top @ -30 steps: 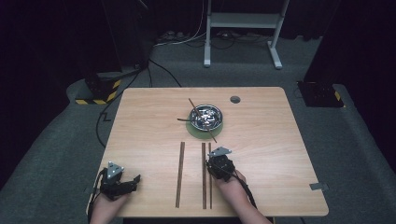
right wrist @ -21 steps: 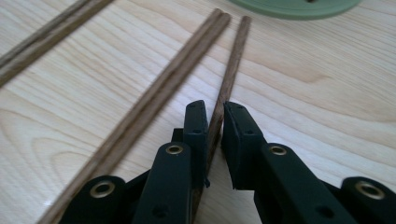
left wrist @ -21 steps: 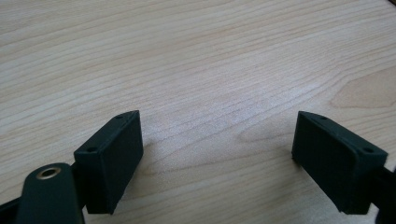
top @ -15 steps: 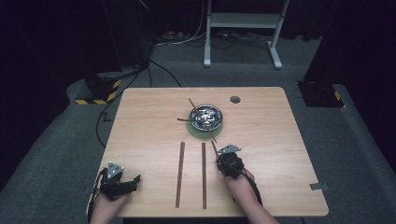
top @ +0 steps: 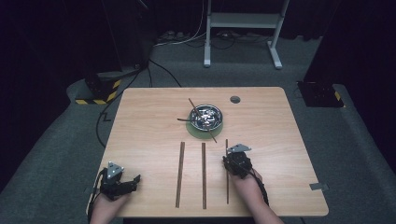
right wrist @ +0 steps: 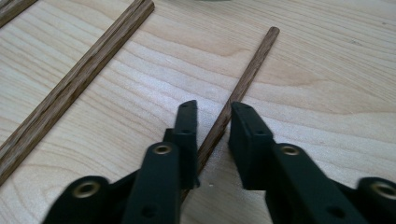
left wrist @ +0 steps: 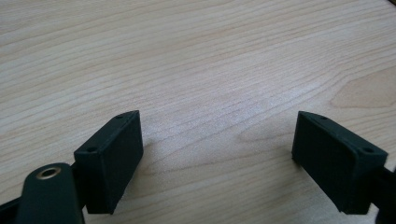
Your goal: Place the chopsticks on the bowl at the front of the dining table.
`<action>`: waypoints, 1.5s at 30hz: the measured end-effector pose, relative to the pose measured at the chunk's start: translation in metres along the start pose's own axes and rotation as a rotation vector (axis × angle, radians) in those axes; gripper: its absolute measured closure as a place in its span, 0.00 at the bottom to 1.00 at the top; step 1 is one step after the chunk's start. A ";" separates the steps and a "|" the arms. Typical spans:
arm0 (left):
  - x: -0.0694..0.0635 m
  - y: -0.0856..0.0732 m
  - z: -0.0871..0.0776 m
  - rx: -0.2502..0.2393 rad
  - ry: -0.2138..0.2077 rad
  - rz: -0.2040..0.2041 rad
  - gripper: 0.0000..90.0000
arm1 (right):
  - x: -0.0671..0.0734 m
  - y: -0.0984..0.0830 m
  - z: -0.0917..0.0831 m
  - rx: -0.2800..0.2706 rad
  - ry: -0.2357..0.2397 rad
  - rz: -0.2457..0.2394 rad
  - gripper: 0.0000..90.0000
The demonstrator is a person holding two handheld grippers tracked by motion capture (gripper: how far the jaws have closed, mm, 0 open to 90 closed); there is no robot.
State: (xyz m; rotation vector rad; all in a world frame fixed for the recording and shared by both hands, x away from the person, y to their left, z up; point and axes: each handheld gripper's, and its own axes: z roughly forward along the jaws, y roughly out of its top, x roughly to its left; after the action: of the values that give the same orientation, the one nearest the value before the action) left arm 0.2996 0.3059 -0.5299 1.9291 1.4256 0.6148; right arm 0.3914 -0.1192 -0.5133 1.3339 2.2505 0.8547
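Three wooden sticks lie side by side on the table: a wide one, a second and a thin one. My right gripper sits low over the thin stick. Its jaws have just been opening and stand slightly apart. The stick runs between them, and the pads do not press on it. Beside it in the right gripper view lies a wide stick. My left gripper rests near the table's front left corner, open, with bare wood between its jaws.
A metal bowl holding small pieces and a few sticks stands on a green plate at the table's middle back. A round hole is near the far edge. A grey tab sits at the front right.
My right gripper has moved to the right, away from the second stick, taking the thin stick with it. The thin stick now lies apart as a third line. The left gripper kept still.
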 end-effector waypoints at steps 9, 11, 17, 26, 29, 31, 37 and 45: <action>0.000 0.000 0.000 0.000 0.000 0.001 0.18 | 0.002 0.001 0.000 0.020 0.016 0.047 0.55; 0.000 0.000 0.000 0.000 0.000 0.001 0.18 | 0.002 0.001 0.000 0.020 0.015 0.053 0.54; 0.000 0.000 0.000 0.000 0.000 0.000 0.18 | 0.001 0.002 -0.001 0.034 -0.009 0.046 0.66; 0.000 0.000 0.000 0.000 0.000 0.000 0.18 | -0.004 0.001 -0.003 0.029 -0.024 0.018 0.87; 0.000 0.000 0.000 0.000 0.000 0.000 0.18 | -0.006 0.001 -0.003 0.033 -0.027 0.007 0.92; 0.000 0.000 0.000 0.000 0.000 0.000 0.18 | -0.006 0.001 -0.002 0.029 -0.032 0.002 0.93; 0.000 0.000 0.000 0.000 0.000 0.000 0.18 | -0.007 0.001 -0.002 0.026 -0.031 0.004 0.85; 0.000 0.000 0.000 -0.001 0.000 0.001 0.18 | -0.007 -0.003 -0.003 0.009 -0.029 -0.010 0.89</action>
State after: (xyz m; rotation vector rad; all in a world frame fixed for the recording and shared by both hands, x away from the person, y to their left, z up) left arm 0.2996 0.3060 -0.5299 1.9294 1.4247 0.6159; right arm 0.3911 -0.1270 -0.5127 1.3300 2.2391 0.8175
